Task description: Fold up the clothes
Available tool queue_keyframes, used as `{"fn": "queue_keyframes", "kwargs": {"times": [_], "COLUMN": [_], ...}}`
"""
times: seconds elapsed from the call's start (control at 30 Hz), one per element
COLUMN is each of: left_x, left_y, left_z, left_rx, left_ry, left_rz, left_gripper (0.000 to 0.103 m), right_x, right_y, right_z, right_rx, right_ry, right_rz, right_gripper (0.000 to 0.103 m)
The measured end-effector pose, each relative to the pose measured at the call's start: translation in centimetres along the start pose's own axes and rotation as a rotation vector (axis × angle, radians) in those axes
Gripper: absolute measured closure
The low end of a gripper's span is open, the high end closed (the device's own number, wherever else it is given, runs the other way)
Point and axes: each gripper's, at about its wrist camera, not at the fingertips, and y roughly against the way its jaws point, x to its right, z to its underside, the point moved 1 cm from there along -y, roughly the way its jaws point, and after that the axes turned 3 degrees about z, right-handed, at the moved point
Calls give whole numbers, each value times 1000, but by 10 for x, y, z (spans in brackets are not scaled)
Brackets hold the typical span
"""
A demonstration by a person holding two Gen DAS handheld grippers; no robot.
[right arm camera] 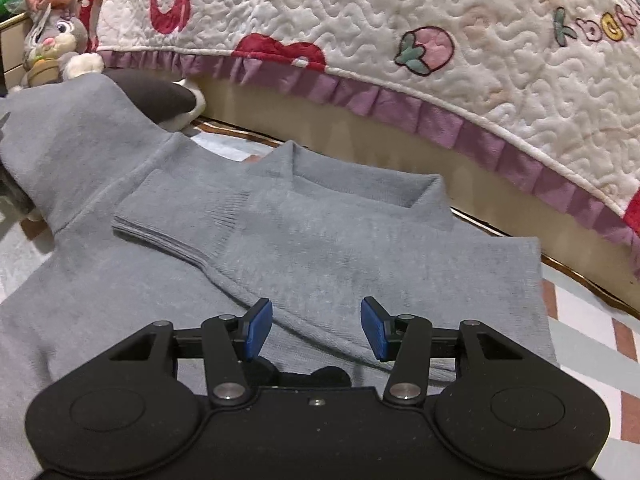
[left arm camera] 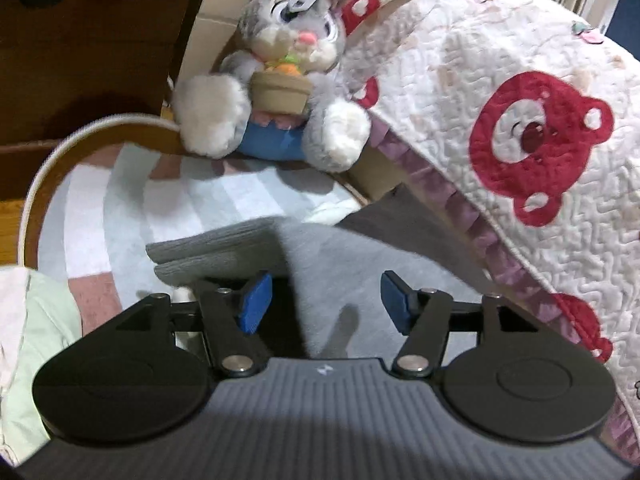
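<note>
Grey sweater (right arm camera: 320, 248) spread over the striped rug (left arm camera: 120, 200); open passage above it for both claws. Far edge blocked: bed with quilt (right arm camera: 400, 60) overhanging close along the sweater's collar side, only a narrow strip of rug between. Plush rabbit (left arm camera: 288, 64) sits at the rug's far edge beside the quilt. Pale clothing heap (left arm camera: 36, 340) crowds the rug's near-left edge.

A home bedroom: quilted bedspread (right arm camera: 360, 20), plush rabbit (left arm camera: 280, 60), striped rug (left arm camera: 160, 200).
</note>
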Motion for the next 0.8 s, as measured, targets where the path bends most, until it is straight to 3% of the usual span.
{"fn": "queue_keyframes", "kwargs": {"times": [0.07,0.13,0.2,0.23,0.27,0.3,0.37,0.43,0.53,0.63,0.73,0.8], "left_x": [-10,-16,-6,0,5,7,8,17,44,96,142,169], "left_y": [-8,-9,-8,-8,-13,-17,-17,-1,36,78,81,72], "left_z": [2,4,4,4,4,5,9,9,6,23,56,96], "left_rx": [-4,63,139,156,131,101,82,136,175,143,-43,-180], "left_ry": [61,84,-22,-85,-124,-120,-83,-126,-194,-366,-293,-266], "left_rz": [50,78,75,91,142,186,252,277,477,659,869,894], "left_gripper": [46,46,46,54,84,97,97,97,97,97,97,96], "right_x": [-4,-9,-16,-19,-22,-24,-27,-27,-27,-22,-10,1], "right_y": [1,0,-1,-2,-3,-4,-4,-2,2,7,7,5], "right_z": [-2,-3,-3,-3,-3,-3,-4,-5,-5,-4,-3,-1], "right_rx": [10,14,12,12,12,15,23,38,50,61,53,42], "right_ry": [9,13,28,35,41,43,43,37,29,38,26,-20], "right_rz": [-17,-46,-64,-73,-81,-89,-103,-116,-122,-87,-67,-64], "right_gripper": [50,50,50,50,50,50,50,50,49,49,49,50]}}
